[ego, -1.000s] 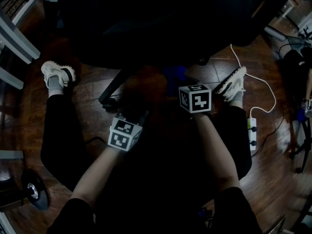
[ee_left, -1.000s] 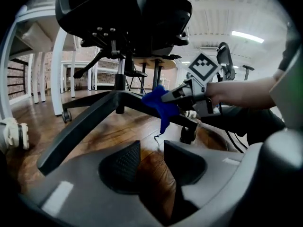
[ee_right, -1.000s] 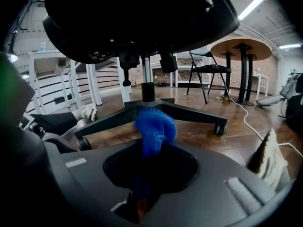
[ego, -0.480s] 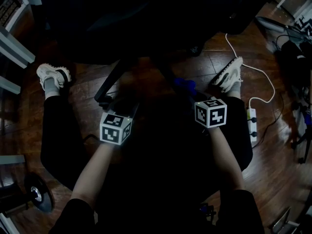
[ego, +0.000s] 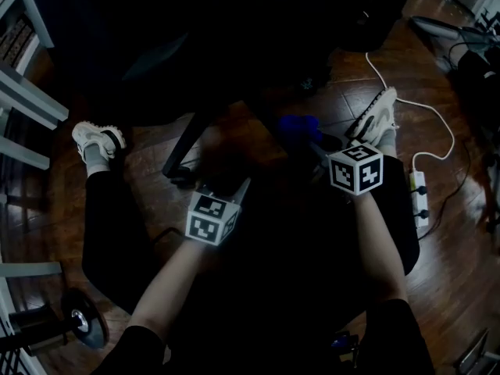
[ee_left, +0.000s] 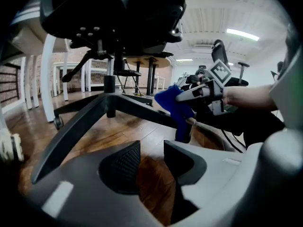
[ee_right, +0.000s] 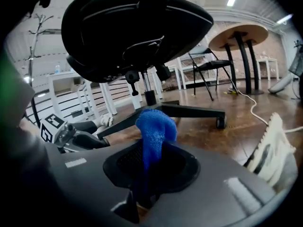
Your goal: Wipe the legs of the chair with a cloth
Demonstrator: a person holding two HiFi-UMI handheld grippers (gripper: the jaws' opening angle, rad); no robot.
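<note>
The right gripper [ee_right: 150,171] has its jaws pressed on a blue cloth [ee_right: 154,126], which bunches up out of them in a loose knob. From the left gripper view that knob looks to lie against the chair leg [ee_left: 140,109] running from the hub [ee_left: 110,104] toward the right, though contact cannot be confirmed. The left gripper [ee_left: 151,161] sits nearer and to the left, its jaws spread with only wooden floor [ee_left: 124,132] between them, close to another leg but holding nothing. To do the wipe well, I judge the cloth should be pushed flat onto the top of the leg and drawn along its length from hub to caster [ee_right: 220,122], then rolled round to catch both sloping sides. The pinch must stay firm, since so little cloth sits inside the jaws that a snag could pull it free. The idle left gripper could steady the base, as a wheeled chair is likely to roll or swivel under pressure. No container shows in any view; a white cable [ego: 423,116] and a power strip [ego: 419,194] lie on the floor at far right.
</note>
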